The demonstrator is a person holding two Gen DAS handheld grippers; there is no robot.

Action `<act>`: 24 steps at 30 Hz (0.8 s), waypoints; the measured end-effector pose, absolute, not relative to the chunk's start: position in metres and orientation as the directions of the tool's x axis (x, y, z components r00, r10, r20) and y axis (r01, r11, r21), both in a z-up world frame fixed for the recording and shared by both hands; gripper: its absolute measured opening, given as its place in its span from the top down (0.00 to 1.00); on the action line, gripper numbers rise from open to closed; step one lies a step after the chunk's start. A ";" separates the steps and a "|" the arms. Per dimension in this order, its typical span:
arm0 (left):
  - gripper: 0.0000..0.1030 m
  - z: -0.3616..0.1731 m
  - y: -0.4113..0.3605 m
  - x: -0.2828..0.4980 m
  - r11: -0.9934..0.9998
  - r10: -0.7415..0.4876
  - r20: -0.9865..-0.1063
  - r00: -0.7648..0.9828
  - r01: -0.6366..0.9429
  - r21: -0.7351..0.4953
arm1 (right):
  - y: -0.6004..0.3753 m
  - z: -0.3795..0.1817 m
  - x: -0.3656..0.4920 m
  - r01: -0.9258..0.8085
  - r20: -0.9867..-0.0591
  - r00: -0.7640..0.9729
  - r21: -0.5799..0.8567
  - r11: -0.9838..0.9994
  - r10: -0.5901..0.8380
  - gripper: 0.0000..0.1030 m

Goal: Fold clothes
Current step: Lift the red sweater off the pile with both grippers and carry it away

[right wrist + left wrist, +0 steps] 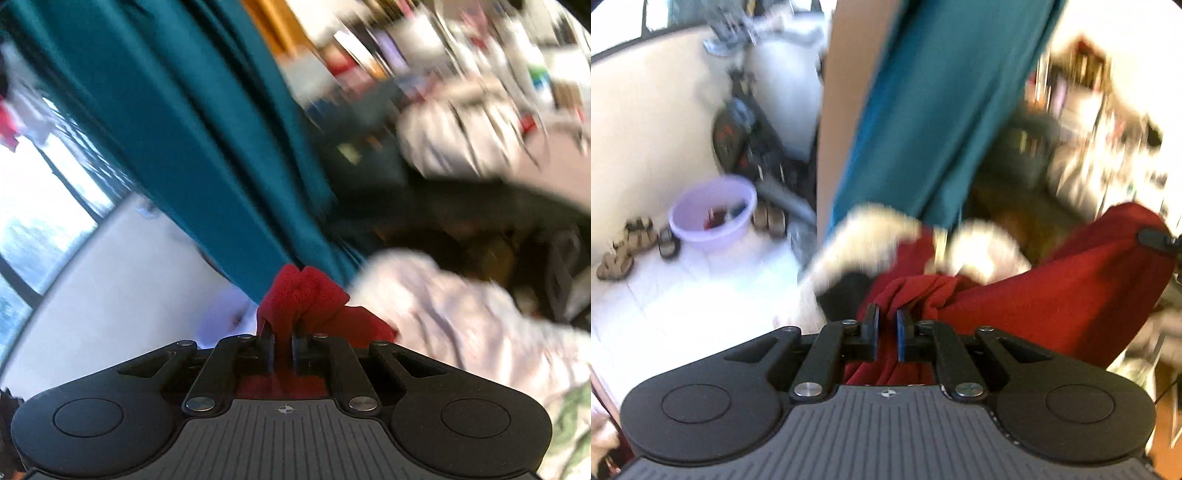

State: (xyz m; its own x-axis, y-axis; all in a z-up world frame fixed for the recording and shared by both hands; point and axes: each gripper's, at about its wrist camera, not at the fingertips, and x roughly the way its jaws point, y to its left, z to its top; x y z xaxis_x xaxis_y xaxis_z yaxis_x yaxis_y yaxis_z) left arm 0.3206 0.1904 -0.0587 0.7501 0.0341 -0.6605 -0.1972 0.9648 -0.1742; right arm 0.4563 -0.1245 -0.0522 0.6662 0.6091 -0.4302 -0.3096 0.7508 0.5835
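Lifting red garment point(1052, 295), item 1, in front of the teal curtain point(923, 110): left gripper point(887, 332) and right gripper point(282, 349) each pinched tight on bunched cloth. Spread both apart, level, until fabric hangs flat.

Teal curtain point(207, 147) blocks fwd; floor point(683, 295) left open.

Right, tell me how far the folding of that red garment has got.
Done: the red garment is picked up; the left gripper and the right gripper are each shut on a bunched part of it. In hand: it hangs stretched between them, in front of the teal curtain. Left: no fold shows yet; laying it flat and folding remain.
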 end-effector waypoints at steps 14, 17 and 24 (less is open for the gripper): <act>0.91 0.136 0.171 0.237 0.950 -0.187 -0.047 0.981 0.168 -0.264 | -0.186 0.178 0.278 -0.363 -0.044 0.909 0.405 0.839 0.415 0.93; 0.91 0.141 0.142 0.239 0.910 -0.301 -0.004 0.954 0.286 -0.301 | -0.217 0.188 0.234 -0.277 -0.064 0.944 0.386 0.880 0.325 0.93; 0.91 0.127 0.032 0.250 0.846 -0.497 -0.068 0.865 0.466 -0.260 | -0.312 0.174 0.130 -0.062 -0.117 0.987 0.379 0.923 0.114 0.93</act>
State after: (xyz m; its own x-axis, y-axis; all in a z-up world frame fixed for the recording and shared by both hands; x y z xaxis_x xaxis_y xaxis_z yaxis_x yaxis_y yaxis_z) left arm 0.2497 0.0316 0.1275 0.8649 -0.4973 -0.0679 0.4659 0.8457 -0.2603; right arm 0.1297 -0.3119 0.1740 0.9866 0.1138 -0.1170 -0.0615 0.9233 0.3792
